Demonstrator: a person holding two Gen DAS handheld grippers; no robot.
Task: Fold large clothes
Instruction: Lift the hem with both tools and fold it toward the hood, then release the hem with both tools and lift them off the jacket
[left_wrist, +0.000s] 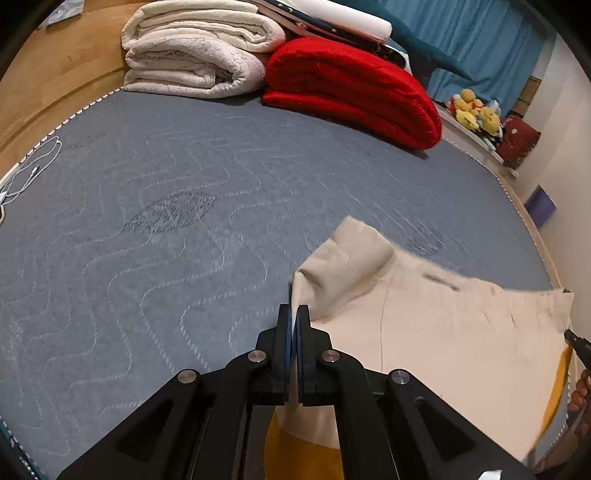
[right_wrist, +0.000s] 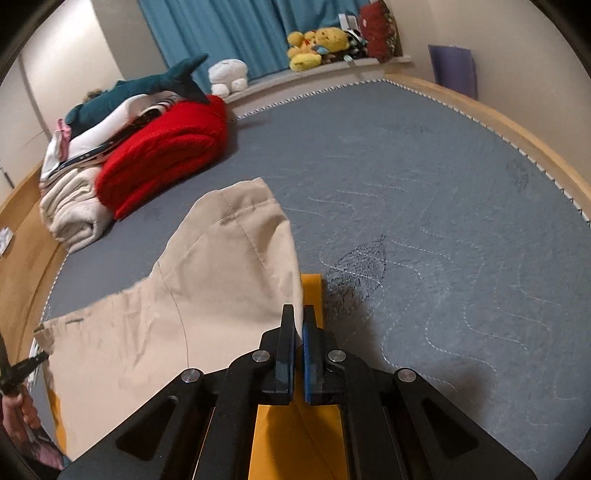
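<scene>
- Left wrist view, far left edge of the mattress (left_wrist: 166, 155): white cable (left_wrist: 33, 166) looped beside the piped border, wooden surround beyond it.
- Far edge of the mattress, left to right: folded cream blanket (left_wrist: 195, 48), then folded red blanket (left_wrist: 354, 92) touching it, with flat white and dark items stacked across both.
- Beyond the far right corner: yellow plush toys (left_wrist: 474, 110) on a ledge, blue curtain (left_wrist: 480, 40) behind.
- Near edge, centre: left gripper (left_wrist: 294, 317), jaws pressed together and pinching one edge of the beige garment (left_wrist: 443, 332); fabric visible between the blue pads.
- Garment spread from the left gripper toward the near right edge of the mattress, one rolled corner standing up near the jaws, a yellow layer (left_wrist: 295, 454) showing underneath.
- Right margin of the same view: tip of the other tool and part of a hand, blurred.
- Right wrist view, far left corner of the mattress: same blanket stack, teal shark plush (right_wrist: 147, 85) lying on top.
- Centre: beige garment (right_wrist: 184, 295) lifted and stretched leftward, motion-blurred at its far end.
- Near edge, centre: right gripper (right_wrist: 298, 325), jaws pressed together and pinching the garment's right edge; yellow layer (right_wrist: 295, 435) directly below.
- Right half of the mattress: bare quilted surface with a dark leaf motif (right_wrist: 358, 266).
</scene>
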